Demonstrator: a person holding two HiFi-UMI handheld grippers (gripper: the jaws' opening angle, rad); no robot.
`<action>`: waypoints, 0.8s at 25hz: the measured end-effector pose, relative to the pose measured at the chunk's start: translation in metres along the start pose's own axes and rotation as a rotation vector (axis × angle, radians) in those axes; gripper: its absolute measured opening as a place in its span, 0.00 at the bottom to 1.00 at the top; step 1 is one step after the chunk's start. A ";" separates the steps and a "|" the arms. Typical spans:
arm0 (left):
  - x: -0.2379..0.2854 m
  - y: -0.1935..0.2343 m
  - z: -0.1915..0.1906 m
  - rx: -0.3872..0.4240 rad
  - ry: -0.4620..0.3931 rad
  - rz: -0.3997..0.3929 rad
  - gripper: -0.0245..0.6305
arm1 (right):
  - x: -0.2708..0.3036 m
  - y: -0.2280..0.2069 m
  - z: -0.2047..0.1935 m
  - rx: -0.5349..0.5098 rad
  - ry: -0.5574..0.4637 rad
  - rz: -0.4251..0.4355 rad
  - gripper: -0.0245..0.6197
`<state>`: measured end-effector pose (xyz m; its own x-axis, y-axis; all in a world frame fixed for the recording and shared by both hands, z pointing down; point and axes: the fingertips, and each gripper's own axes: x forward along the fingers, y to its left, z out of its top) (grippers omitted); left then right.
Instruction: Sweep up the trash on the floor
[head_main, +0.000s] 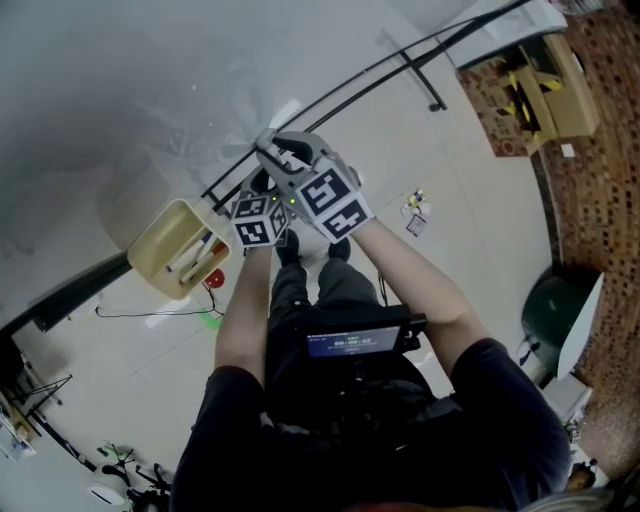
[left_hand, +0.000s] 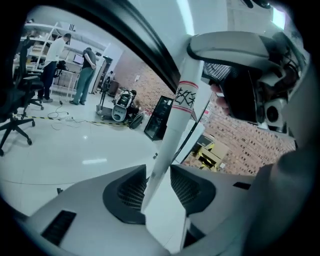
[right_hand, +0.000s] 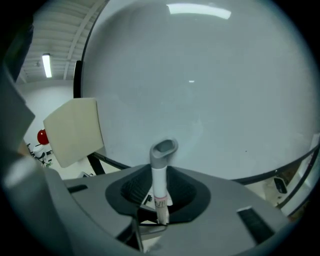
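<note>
Trash, a small yellow-and-white scrap, lies on the pale glossy floor to the right of the person's feet. A green scrap and a round red thing lie to the left, near what looks like a beige plastic dustpan. Both grippers meet on a slim white broom handle with a red-banded label and a grey looped cap, held before the dark rim of a white table. The right gripper pinches the handle just below the cap. The left gripper, lower on the shaft, has its jaws spread, with the shaft running between them and a gap on one side. The step appears to be taking up the broom; sweeping has not yet begun, and no view shows the brush end. The next move likely calls for the left jaws to close on the shaft, then for the brush to be swung out to the yellow-and-white scrap and drawn toward the dustpan.
</note>
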<state>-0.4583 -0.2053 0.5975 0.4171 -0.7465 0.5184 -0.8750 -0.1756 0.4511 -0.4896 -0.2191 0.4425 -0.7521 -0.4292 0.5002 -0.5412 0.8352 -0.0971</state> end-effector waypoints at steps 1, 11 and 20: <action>-0.003 0.000 -0.004 0.013 0.014 0.007 0.27 | 0.000 0.000 0.000 -0.001 0.001 0.007 0.21; 0.002 0.000 -0.008 0.090 0.053 0.067 0.16 | 0.000 -0.003 -0.003 0.055 -0.009 0.045 0.24; -0.002 -0.001 0.001 0.016 0.020 0.103 0.17 | -0.044 -0.022 -0.017 0.098 0.016 0.038 0.30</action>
<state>-0.4590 -0.2045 0.5954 0.3295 -0.7480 0.5762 -0.9172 -0.1087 0.3834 -0.4385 -0.2130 0.4372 -0.7670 -0.3920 0.5080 -0.5476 0.8126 -0.1997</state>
